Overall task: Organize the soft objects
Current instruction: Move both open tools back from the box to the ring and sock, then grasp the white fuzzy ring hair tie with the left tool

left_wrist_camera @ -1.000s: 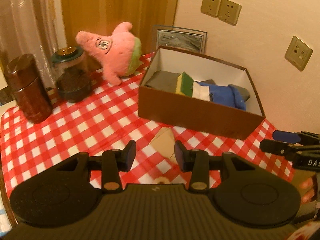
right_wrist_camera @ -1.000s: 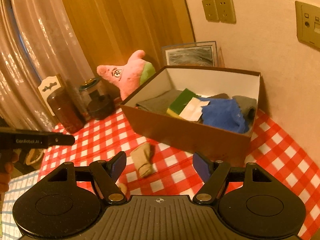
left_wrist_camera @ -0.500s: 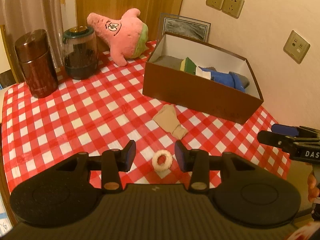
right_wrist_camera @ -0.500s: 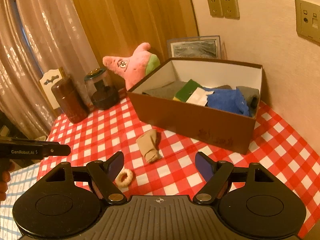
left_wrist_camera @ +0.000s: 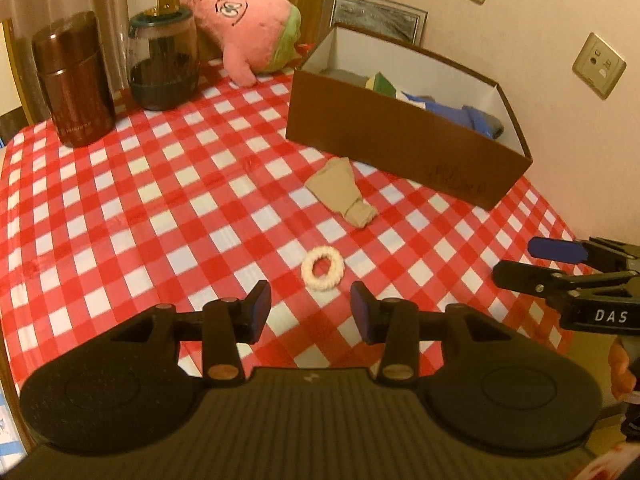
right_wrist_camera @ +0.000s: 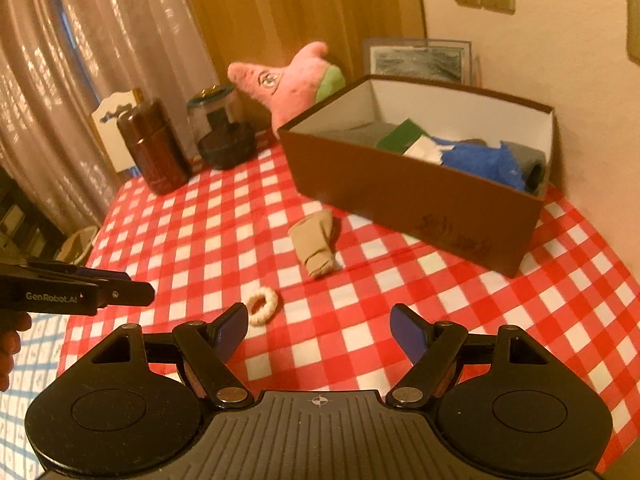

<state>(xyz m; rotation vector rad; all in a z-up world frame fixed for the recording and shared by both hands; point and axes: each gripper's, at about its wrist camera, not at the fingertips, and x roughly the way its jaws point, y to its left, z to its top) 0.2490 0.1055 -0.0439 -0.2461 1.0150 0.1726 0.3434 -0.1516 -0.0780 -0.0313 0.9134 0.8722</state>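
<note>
While the left gripper (left_wrist_camera: pixel 308 306) points down at the cloth, the ring (left_wrist_camera: pixel 322 268) lies just ahead of its fingertips, nearly centred on the gap and a shade toward the right finger. Its jaws stand half open and empty (wider than the ring, as far as I can judge). Past the ring the sock (left_wrist_camera: pixel 343 192) lies with its long axis slanting from near the box (left_wrist_camera: pixel 400 148) wall toward the right, rolled end nearer the gripper. Bare cloth surrounds both.

From the right wrist, the right gripper (right_wrist_camera: pixel 318 330) has its jaws wide and empty. The ring (right_wrist_camera: pixel 261 305) sits off its left fingertip, outside the gap, so the left hand looks better placed for it. The sock (right_wrist_camera: pixel 316 242) lies further ahead, apart from the box (right_wrist_camera: pixel 416 200), whose open top already holds folded cloths. The table edge falls away at left, under the left gripper (right_wrist_camera: pixel 120 294).
</note>
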